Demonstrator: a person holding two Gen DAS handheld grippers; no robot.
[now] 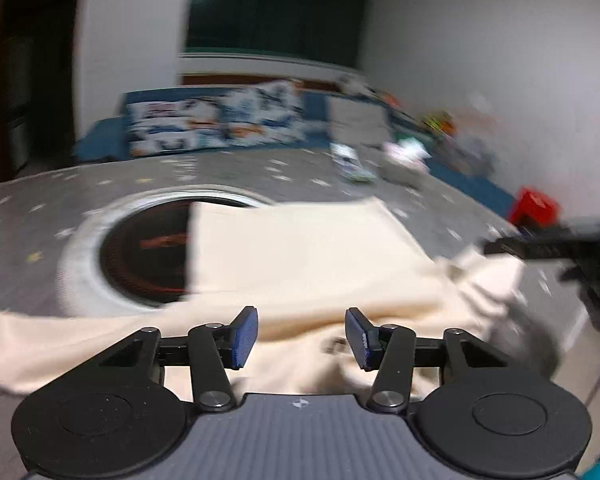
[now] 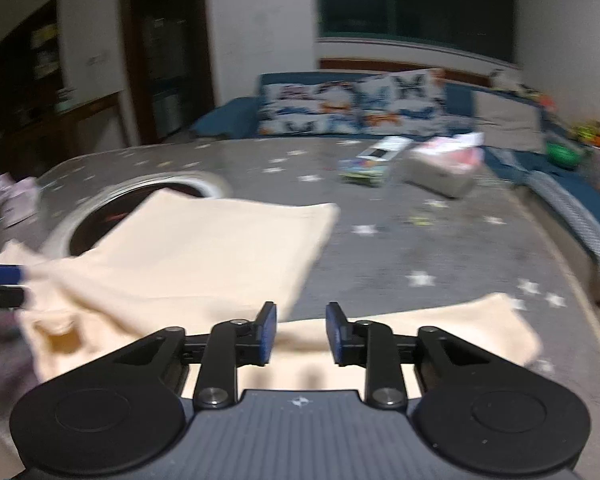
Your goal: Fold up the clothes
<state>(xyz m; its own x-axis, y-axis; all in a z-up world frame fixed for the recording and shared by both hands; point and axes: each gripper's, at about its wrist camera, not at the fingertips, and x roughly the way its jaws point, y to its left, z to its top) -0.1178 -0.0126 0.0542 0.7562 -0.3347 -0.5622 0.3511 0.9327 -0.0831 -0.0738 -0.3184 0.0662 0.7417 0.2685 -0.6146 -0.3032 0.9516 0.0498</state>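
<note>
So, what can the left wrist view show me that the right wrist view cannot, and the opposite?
Only the left wrist view shows a red object at the right edge of the mat, and the right gripper seen from the side, over the cloth's crumpled part.

Only the right wrist view shows a dark shelf, a green bowl and small pale items on the far left.

Both show the cream garment on the grey star mat, the round print, the patterned pillows, and each view's own gripper open and empty.
</note>
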